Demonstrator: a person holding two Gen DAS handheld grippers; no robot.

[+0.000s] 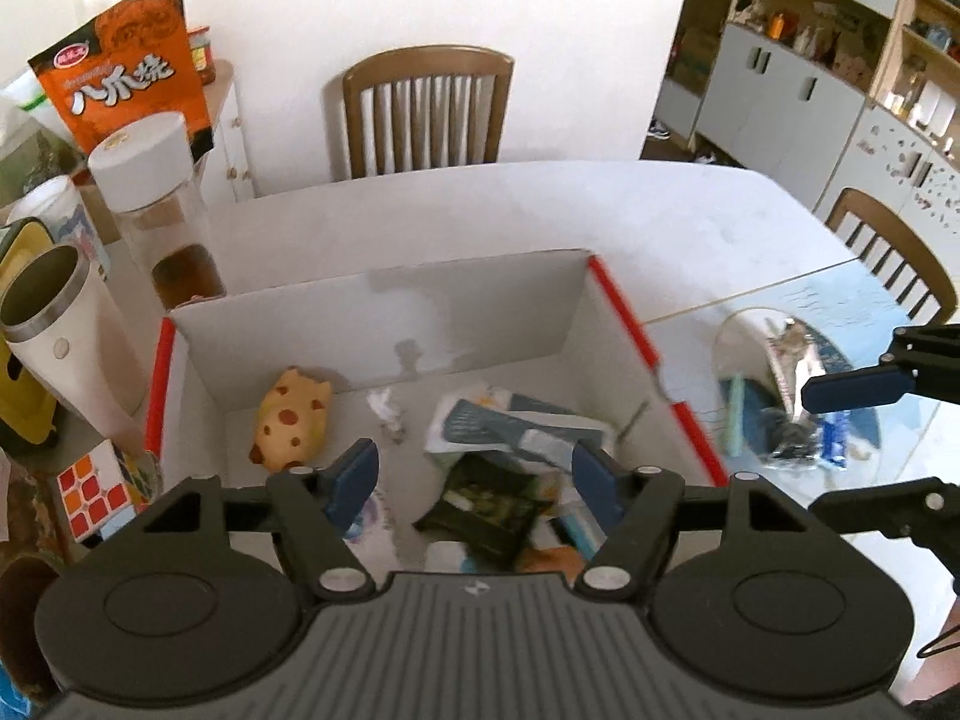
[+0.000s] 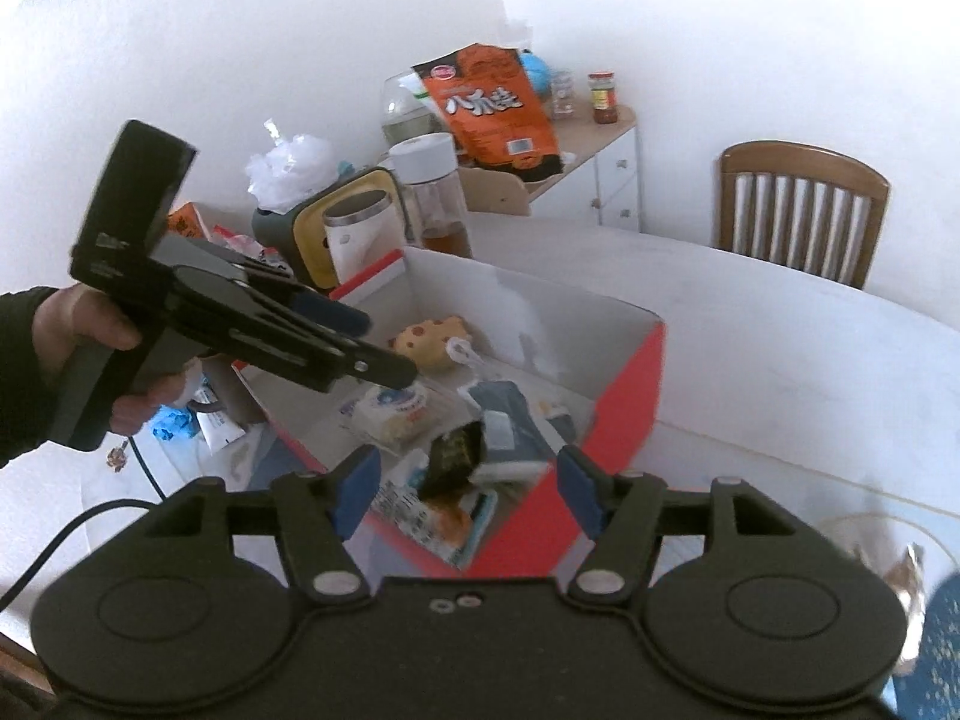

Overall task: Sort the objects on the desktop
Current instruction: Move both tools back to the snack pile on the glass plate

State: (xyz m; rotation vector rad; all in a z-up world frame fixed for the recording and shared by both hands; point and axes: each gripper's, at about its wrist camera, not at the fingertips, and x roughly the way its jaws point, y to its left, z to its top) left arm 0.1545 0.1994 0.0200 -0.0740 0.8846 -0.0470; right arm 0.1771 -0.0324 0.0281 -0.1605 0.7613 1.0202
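Presently, a catalogue of the tabletop is given as seen from the two wrist views.

Left gripper [image 1: 474, 483]: held above the near edge of the cardboard box [image 1: 384, 300]; its jaws are spread apart and nothing is gripped between them.

Right gripper [image 2: 468, 492]: held over a red corner of the box, jaws likewise spread and empty. In the left wrist view its blue pad and black links are seen at 3 o'clock.

Box: white inside, red outside, set on the white table [image 1: 690, 210]. Its contents are listed as follows: a yellow spotted toy [image 1: 291, 417] at 10 o'clock of the floor; a crumpled wrapper [image 1: 387, 414] beside it; a grey-blue packet [image 1: 516, 429] toward 2 o'clock; a dark green sachet [image 1: 483, 498] at 6 o'clock, resting partly on other packets.

Outside the box, at 9 o'clock: a steel-rimmed white cup [image 1: 57, 324], a white-capped glass jar [image 1: 159, 210], a puzzle cube [image 1: 96, 495] and an orange snack bag [image 1: 129, 66].

At 3 o'clock of the box: a clear bowl [image 1: 744, 354] holding small items, too blurred to be named.

Beyond the table, at 12 o'clock: a wooden chair [image 1: 423, 114].

A hand [image 2: 96, 324] is seen gripping the left tool's handle.
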